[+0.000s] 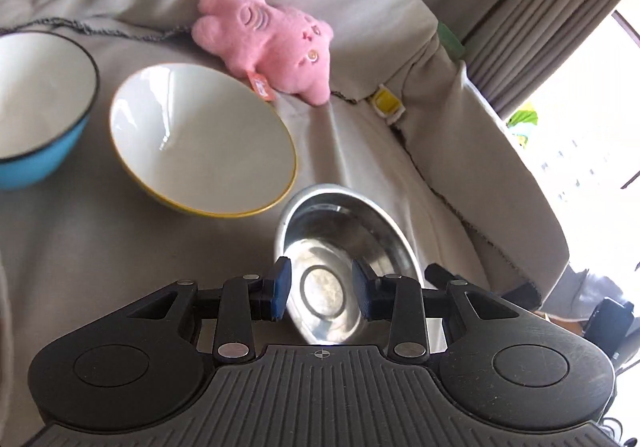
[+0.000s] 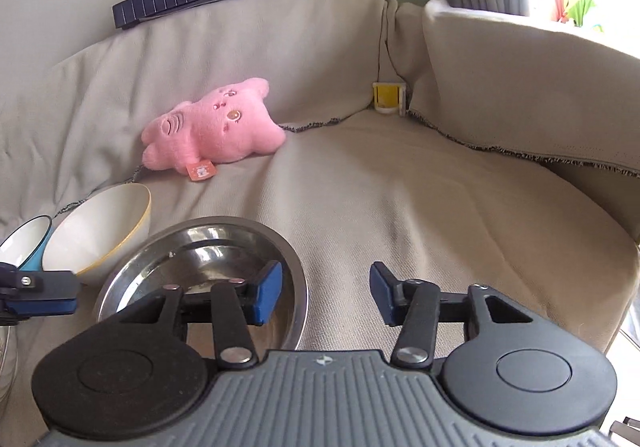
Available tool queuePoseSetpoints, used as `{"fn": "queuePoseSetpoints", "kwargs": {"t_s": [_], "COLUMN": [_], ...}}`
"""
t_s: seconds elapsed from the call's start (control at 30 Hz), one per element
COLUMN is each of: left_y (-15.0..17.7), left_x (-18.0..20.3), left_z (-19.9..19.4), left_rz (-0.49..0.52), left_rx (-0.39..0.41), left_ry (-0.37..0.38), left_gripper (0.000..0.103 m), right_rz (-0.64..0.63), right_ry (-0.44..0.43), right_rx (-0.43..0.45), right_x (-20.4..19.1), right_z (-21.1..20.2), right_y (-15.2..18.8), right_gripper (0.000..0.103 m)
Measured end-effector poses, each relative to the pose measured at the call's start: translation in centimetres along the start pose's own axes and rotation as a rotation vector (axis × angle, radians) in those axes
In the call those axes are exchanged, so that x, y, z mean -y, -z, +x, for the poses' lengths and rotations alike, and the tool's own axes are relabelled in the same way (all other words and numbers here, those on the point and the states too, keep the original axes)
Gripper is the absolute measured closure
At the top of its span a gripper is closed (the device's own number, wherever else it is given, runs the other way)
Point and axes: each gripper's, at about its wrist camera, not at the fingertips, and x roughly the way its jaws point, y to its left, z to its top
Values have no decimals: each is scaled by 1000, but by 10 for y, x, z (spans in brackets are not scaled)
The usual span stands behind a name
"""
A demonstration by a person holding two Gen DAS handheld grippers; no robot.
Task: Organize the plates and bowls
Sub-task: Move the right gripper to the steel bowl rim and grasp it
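A steel bowl (image 1: 344, 243) lies on the beige sofa cover, right in front of my left gripper (image 1: 322, 293), whose blue pads stand open on either side of the bowl's near part. A white bowl with a yellow rim (image 1: 200, 139) sits left of it, and a blue bowl with a white inside (image 1: 36, 107) further left. In the right wrist view my right gripper (image 2: 326, 295) is open and empty; its left finger hangs over the steel bowl's (image 2: 200, 259) right rim. The white bowl (image 2: 100, 231) and blue bowl (image 2: 28, 247) lie at the left.
A pink plush toy (image 2: 212, 127) lies against the sofa back behind the bowls. A small yellow object (image 2: 388, 97) sits in the back corner. The sofa arm (image 2: 520, 87) rises at the right. My left gripper's finger (image 2: 40, 291) shows at the left edge.
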Motion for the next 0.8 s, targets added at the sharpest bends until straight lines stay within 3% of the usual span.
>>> {"fn": "queuePoseSetpoints", "kwargs": {"t_s": [0.17, 0.3, 0.37, 0.5, 0.63, 0.73, 0.8], "left_y": [18, 14, 11, 6, 0, 8, 12], "left_x": [-12, -22, -21, -4, -11, -18, -24], "left_z": [15, 14, 2, -24, -11, 7, 18], "left_rz": [53, -38, -48, 124, 73, 68, 51], "left_rx": [50, 53, 112, 262, 129, 75, 43], "left_ry": [-16, 16, -17, -121, -75, -120, -110], "left_gripper": [80, 84, 81, 78, 78, 78, 77], "right_rz": [9, 55, 26, -1, 1, -11, -21], "right_ry": [-40, -72, -66, -79, -105, -109, -116], "right_rx": [-45, -98, -89, -86, -110, -114, -122], "right_x": [-4, -11, -18, -20, -19, -22, -24], "right_z": [30, 56, 57, 51, 49, 47, 47], "right_y": [-5, -5, -3, -1, 1, 3, 5], "right_gripper": [56, 57, 58, 63, 66, 66, 67]}}
